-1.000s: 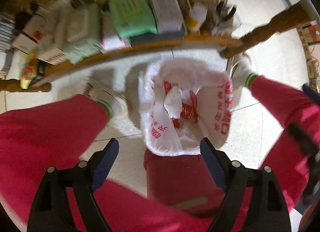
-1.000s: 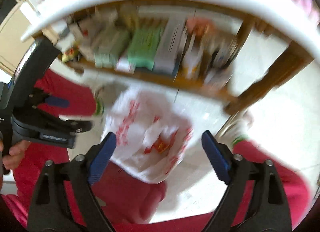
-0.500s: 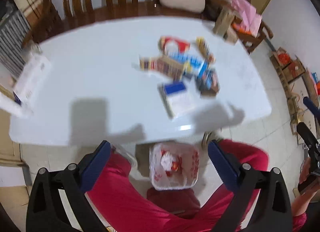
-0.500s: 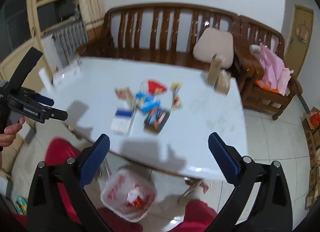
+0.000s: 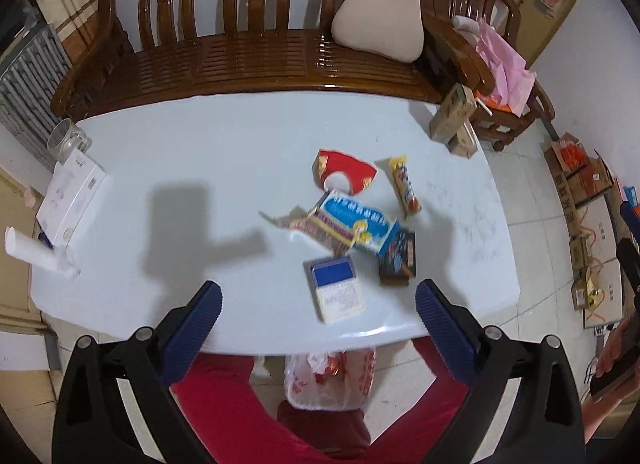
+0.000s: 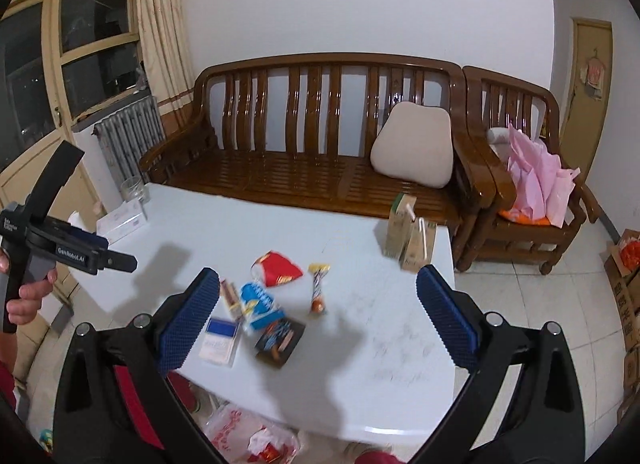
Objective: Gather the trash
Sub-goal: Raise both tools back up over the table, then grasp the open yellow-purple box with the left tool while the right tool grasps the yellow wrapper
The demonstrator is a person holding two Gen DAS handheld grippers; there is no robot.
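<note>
Both jaws spread wide, nothing between them. Left gripper (image 5: 318, 306) and right gripper (image 6: 318, 314) hang above the near edge of the white table (image 5: 192, 168), clear of everything. Both sets of jaws had just been opening, then held at full width.

Trash sits in one loose cluster right of the table's middle:
- red wrapper (image 5: 344, 174), farthest back
- yellow snack bar (image 5: 405, 184) just right of it, apart from the rest
- blue-and-white box (image 5: 352, 222) in the centre, on top of a flattened brown wrapper (image 5: 316, 226)
- dark packet (image 5: 398, 258) touching the box's near right corner
- blue-topped white carton (image 5: 336, 290), nearest the table's front edge

Trash bag (image 5: 330, 380), white with red print, is on the floor under the front edge, between the person's red-trousered legs (image 5: 224, 400). Tabletop overhangs part of its mouth, some scraps already inside.

Other stuff on the table: two drink cartons with straws (image 5: 454, 124) at the far right corner, white box (image 5: 70, 196) and glass jar (image 5: 66, 138) at the left edge, rolled paper (image 5: 36, 254) near the front left corner.

Around: wooden bench (image 5: 256, 52) with a beige cushion (image 5: 378, 18) behind the table, armchair (image 6: 520, 168) holding pink bags (image 6: 536, 180), cardboard boxes (image 5: 588, 200) on the floor to the right, radiator (image 6: 128, 132) on the left.
</note>
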